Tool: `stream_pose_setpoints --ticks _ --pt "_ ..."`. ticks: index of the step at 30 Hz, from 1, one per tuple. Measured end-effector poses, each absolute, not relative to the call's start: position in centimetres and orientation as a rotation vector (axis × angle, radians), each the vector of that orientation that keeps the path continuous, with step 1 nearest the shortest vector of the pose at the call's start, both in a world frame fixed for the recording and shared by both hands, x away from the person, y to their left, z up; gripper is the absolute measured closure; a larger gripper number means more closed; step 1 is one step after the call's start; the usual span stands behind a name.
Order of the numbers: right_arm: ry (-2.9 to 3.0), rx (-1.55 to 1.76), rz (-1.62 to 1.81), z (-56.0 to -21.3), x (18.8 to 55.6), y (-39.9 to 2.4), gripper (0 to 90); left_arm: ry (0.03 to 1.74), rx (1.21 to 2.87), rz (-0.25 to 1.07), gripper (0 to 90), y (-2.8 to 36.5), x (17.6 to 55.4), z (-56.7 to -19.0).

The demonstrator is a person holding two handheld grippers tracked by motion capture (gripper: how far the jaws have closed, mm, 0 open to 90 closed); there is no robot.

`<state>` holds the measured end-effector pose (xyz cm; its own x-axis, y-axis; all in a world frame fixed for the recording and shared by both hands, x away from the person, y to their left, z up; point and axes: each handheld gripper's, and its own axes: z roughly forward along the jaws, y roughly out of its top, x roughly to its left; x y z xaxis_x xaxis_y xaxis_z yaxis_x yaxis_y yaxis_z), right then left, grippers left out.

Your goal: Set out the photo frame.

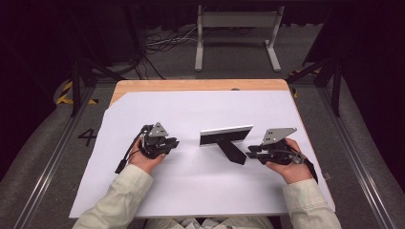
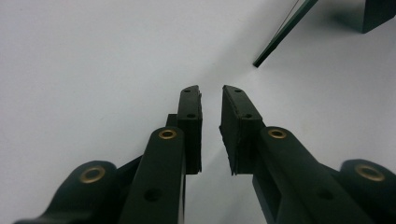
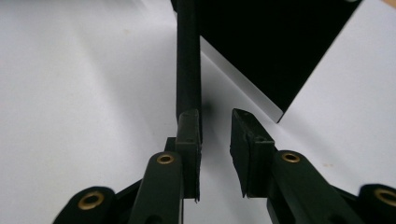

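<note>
High view: black stand (image 1: 229, 141) mid-sheet, beside right gripper (image 1: 251, 153); left gripper (image 1: 175, 142) well apart.
Left gripper view: jaws narrowly parted, holding nothing.
Right gripper view: narrow gap, empty; centre on strut (image 3: 188, 56) before pinching.

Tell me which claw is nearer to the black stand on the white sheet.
Right. The right claw sits right at the black stand, by its leg; the left claw is farther off to the stand's left, jaws empty.
</note>
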<state>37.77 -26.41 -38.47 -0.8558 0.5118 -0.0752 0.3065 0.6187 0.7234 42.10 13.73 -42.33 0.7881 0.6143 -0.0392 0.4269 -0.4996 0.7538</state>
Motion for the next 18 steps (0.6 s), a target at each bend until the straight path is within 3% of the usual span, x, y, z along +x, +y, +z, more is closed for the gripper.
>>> stream_pose_setpoints --ticks 6,18 --pt "2.522 0.688 1.108 -38.0 37.6 -26.9 74.4 0.758 2.142 0.300 89.8 13.7 42.5 -42.6" --pt "2.438 0.765 1.198 -37.4 37.5 -27.7 74.8 0.763 2.099 0.304 90.0 12.4 43.2 -43.0"
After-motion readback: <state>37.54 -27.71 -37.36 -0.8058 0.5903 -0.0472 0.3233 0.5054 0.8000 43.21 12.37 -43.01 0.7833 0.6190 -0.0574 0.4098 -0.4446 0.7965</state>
